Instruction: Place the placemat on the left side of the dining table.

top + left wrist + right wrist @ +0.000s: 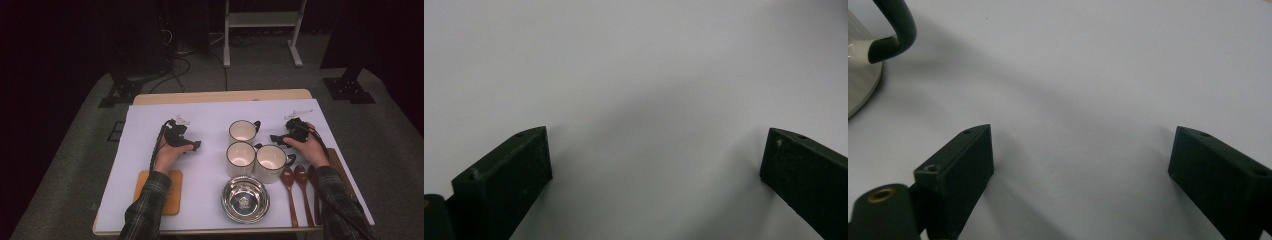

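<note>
Fingers (980,155) on right gripper (281,138) and left gripper (192,146) spread wide, empty; right could clip nearby mug (270,162) handle, tipping it.

No text, label or number here is legible.

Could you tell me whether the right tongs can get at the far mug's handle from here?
Probably yes: the right tongs stand open beside the far mug, its handle faces them, and nothing lies between.
</note>
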